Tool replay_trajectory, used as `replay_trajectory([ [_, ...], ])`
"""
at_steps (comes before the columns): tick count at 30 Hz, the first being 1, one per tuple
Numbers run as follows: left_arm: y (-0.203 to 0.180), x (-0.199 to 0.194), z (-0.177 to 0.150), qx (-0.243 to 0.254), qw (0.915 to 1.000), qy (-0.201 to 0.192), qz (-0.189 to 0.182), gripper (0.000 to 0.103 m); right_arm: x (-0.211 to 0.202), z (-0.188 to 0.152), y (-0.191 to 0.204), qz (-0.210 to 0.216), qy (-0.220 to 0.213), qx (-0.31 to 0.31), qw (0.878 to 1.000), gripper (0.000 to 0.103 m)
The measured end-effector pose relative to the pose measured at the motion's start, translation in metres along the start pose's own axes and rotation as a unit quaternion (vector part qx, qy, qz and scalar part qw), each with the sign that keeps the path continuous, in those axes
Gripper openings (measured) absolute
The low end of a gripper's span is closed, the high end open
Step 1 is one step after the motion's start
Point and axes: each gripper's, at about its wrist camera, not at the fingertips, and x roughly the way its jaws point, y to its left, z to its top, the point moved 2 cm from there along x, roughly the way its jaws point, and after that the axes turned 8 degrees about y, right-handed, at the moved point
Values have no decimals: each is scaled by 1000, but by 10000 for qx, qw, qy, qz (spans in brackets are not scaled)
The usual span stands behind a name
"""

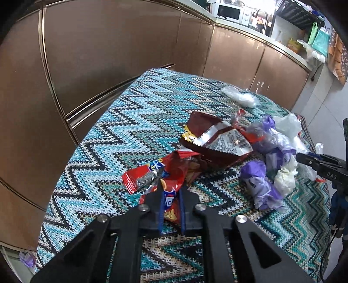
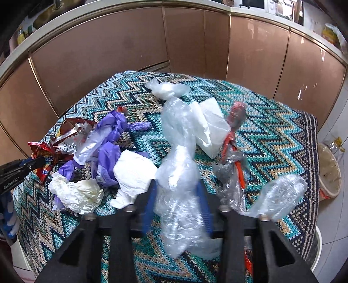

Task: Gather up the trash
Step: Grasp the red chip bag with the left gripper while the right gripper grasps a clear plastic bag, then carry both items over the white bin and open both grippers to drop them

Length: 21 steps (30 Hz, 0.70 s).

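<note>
Trash lies on a table under a zigzag knitted cloth [image 1: 108, 122]. My left gripper [image 1: 171, 191] is shut on a red snack wrapper [image 1: 174, 172] at the table's near left. A dark red foil bag [image 1: 208, 139] lies just beyond it. My right gripper [image 2: 176, 189] is shut on a clear crumpled plastic bag [image 2: 178, 156], which stands up between the fingers. Purple plastic [image 2: 108, 139], white tissues [image 2: 134, 167] and a red-and-clear wrapper [image 2: 233, 139] lie around it. The right gripper also shows in the left wrist view [image 1: 304, 157], and the left gripper in the right wrist view [image 2: 37, 162].
Brown cabinet doors [image 1: 108, 54] stand close behind the table. A clear bag [image 1: 239, 95] lies at the far edge. A crushed clear bottle [image 2: 280, 196] lies at the right. A round basket [image 2: 328, 172] sits on the floor to the right. A counter with a microwave [image 1: 228, 12] is behind.
</note>
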Motion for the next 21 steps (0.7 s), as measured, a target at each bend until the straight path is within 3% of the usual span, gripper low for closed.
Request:
replay_trajectory([
  [4,-1,-19,-2,-20,9995,-272,145,8,-17,-3,-3,161,-269,41,9995,22],
  [14,-19,-93,0,87,9956,-907,240,7,-108,-25,8,722,-1212,83,9900,20],
  [17,-39,-116,0,308,9937,-1074,123,7,-140,-39,5,741,-1512,169,9856,20],
  [21,-93,-133,5,838,9892,-1154,-330,7,-179,-67,-15,564,-1818,478,9806,20],
])
